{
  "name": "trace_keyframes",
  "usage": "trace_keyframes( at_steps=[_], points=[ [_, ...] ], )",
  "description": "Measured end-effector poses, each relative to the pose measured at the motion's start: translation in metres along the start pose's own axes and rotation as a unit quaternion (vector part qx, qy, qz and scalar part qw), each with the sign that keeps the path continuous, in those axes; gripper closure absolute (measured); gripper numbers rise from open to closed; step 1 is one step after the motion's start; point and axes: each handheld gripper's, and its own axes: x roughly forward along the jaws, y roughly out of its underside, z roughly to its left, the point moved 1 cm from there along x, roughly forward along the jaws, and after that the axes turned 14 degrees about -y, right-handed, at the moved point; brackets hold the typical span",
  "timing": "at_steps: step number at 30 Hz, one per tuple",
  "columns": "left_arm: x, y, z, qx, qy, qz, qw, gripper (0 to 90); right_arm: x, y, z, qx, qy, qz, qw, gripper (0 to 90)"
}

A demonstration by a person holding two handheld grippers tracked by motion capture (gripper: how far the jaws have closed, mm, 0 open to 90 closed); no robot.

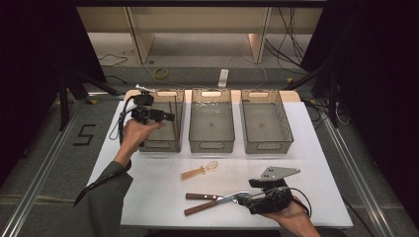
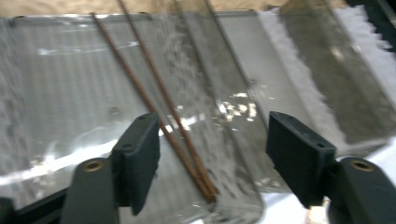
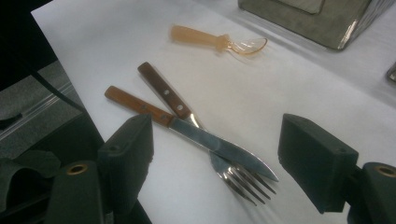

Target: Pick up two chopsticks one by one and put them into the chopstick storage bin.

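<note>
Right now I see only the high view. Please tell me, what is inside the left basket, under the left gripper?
Observer: Two thin brown chopsticks lie in the left basket, between the open jaws of the left gripper, untouched.
Operator: And the cutlery near the right gripper?
Observer: A knife lies crossed over a fork, both with wooden handles.
Operator: Does the right gripper hold them?
Observer: No. The right gripper is open above them, and its pads touch nothing.
</note>
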Motion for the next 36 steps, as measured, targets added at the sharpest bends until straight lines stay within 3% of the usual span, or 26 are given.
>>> trace_keyframes(
  at_steps=[1,6,11,13,16,17,18,23,29,32,33,35,36],
  points=[
    [-0.004,0.002,-0.003,0.002,0.012,-0.002,0.9999,28.1,0.000,0.000,0.000,0.001,0.000,0.001,1.0000,27.4],
    [-0.016,0.009,-0.010,0.023,0.028,-0.026,0.9990,26.0,0.000,0.000,-0.001,0.000,0.001,-0.001,1.0000,27.5],
    [-0.027,0.018,-0.018,0.040,0.056,-0.051,0.9963,24.9,-0.001,0.001,-0.001,0.001,0.004,-0.003,1.0000,27.5],
    [-0.031,0.028,-0.026,0.061,0.064,-0.062,0.9942,24.3,-0.002,0.001,-0.002,0.005,0.004,-0.004,1.0000,27.5],
    [-0.031,0.034,-0.032,0.076,0.069,-0.062,0.9928,23.5,-0.002,0.001,-0.002,0.005,0.005,-0.005,1.0000,27.5],
    [-0.029,0.038,-0.039,0.099,0.057,-0.052,0.9921,22.6,-0.002,0.001,-0.002,0.005,0.005,-0.004,1.0000,27.4],
    [-0.029,0.038,-0.039,0.099,0.057,-0.052,0.9921,22.1,-0.002,0.001,-0.002,0.003,0.005,-0.005,1.0000,27.5],
    [-0.026,0.050,-0.053,0.141,0.054,-0.045,0.9875,21.7,-0.002,0.002,-0.001,-0.004,0.005,-0.002,1.0000,27.5],
    [-0.030,0.056,-0.064,0.168,0.059,-0.042,0.9832,21.1,-0.001,0.004,-0.001,-0.002,0.004,0.000,1.0000,27.5],
    [-0.032,0.060,-0.068,0.186,0.050,-0.033,0.9808,21.0,-0.001,0.004,-0.001,-0.003,0.005,-0.001,1.0000,27.4],
    [-0.032,0.060,-0.068,0.186,0.050,-0.033,0.9808,20.7,-0.002,0.004,-0.001,-0.004,0.005,-0.002,1.0000,27.4],
    [-0.032,0.065,-0.073,0.202,0.055,-0.020,0.9776,20.2,-0.002,0.005,-0.001,-0.003,0.006,-0.003,1.0000,26.8],
    [-0.032,0.065,-0.073,0.202,0.055,-0.020,0.9776,19.9,-0.002,0.005,-0.001,-0.002,0.006,-0.002,1.0000,26.5]
  ],
)
